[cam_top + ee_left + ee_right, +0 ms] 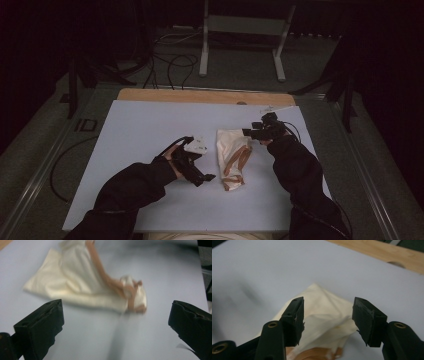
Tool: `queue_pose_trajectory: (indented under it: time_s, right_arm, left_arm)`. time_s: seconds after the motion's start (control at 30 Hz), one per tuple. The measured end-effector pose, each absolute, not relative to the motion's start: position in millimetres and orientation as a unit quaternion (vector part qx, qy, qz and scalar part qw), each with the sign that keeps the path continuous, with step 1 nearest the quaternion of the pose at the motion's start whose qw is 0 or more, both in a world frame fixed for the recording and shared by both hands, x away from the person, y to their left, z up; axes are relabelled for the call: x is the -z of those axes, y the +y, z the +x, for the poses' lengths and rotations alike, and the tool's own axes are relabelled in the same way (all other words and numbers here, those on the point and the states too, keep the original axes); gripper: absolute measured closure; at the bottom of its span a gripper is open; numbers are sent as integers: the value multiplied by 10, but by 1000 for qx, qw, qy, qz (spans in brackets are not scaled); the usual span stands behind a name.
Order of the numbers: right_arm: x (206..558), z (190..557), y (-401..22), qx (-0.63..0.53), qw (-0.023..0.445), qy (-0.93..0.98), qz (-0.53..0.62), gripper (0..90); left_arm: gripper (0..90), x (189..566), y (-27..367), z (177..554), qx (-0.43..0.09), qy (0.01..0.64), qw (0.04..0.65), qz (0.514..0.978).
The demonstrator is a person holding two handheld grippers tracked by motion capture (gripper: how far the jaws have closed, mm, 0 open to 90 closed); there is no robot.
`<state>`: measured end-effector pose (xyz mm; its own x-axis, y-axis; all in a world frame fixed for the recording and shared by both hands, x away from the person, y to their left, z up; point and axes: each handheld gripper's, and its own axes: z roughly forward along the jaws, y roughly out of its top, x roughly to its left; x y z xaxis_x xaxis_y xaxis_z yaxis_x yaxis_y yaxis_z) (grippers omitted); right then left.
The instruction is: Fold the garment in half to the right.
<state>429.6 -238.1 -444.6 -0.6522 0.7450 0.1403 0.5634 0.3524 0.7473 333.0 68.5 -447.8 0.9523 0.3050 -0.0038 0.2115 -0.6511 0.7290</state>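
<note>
A cream cloth bag (231, 152) with brown straps (239, 161) lies crumpled on the white board (145, 135), near its middle. My left gripper (200, 167) sits just left of the bag and is open. In the left gripper view its jaws stand wide apart around bare board (116, 315), with the bag (75, 277) lying beyond them. My right gripper (252, 132) hovers at the bag's far right corner. In the right gripper view it is open (328, 315) above the cream cloth (324, 312), and its pads are not touching the cloth.
The white board rests on a table with a wooden strip (200, 95) along its far edge. Beyond it stand a metal frame's legs (240, 40), with loose cables (170, 65) on the floor. A cable (60, 165) loops at the table's left.
</note>
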Motion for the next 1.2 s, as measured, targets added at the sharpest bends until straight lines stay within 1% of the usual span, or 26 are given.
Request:
queue_pose_trajectory:
  time_s: [0.2, 0.27, 0.4, 0.53, 0.57, 0.6, 0.63, 0.67, 0.7, 0.73, 0.77, 0.8, 0.9, 1.2]
  right_arm:
    - [4478, 4049, -2346, -406, 96, 808, 416, 373]
    - [4509, 3981, -2348, -408, 84, 803, 426, 345]
    - [4593, 3905, -2331, -402, 65, 801, 439, 326]
    - [4702, 3913, -2310, -398, 44, 797, 453, 329]
    - [4731, 3915, -2294, -396, 40, 796, 456, 350]
    - [4753, 3915, -2283, -394, 38, 799, 452, 418]
    - [4770, 3908, -2269, -393, 34, 801, 450, 458]
    - [4774, 3904, -2264, -391, 34, 801, 451, 527]
    - [4775, 3895, -2260, -390, 37, 802, 450, 621]
    - [4770, 3885, -2257, -388, 38, 804, 448, 684]
    - [4761, 3876, -2258, -387, 45, 806, 446, 768]
    - [4745, 3869, -2264, -382, 52, 812, 437, 812]
    - [4708, 3879, -2301, -375, 62, 817, 434, 841]
    - [4544, 3883, -2516, -365, 92, 821, 430, 836]
  left_arm:
    - [2, 4637, 1060, 3159, -79, 183, 395, 897]
    - [2, 4692, 1176, 3107, -78, 195, 399, 893]
    - [1, 4807, 1370, 3006, -84, 219, 411, 881]
    - [1, 4913, 1504, 2936, -81, 244, 421, 870]
    - [2, 4935, 1527, 2925, -81, 247, 421, 869]
    - [1, 4959, 1551, 2920, -79, 250, 422, 868]
    - [1, 4971, 1565, 2919, -79, 252, 421, 868]
    - [2, 4985, 1580, 2923, -79, 256, 422, 866]
    - [2, 4998, 1591, 2930, -78, 260, 422, 865]
    - [1, 5004, 1598, 2935, -78, 261, 422, 865]
    - [2, 5007, 1604, 2941, -80, 263, 423, 864]
    - [2, 5008, 1606, 2943, -80, 264, 424, 863]
    - [2, 5005, 1612, 2942, -81, 260, 431, 860]
    - [1, 5021, 1617, 2947, -82, 260, 432, 860]
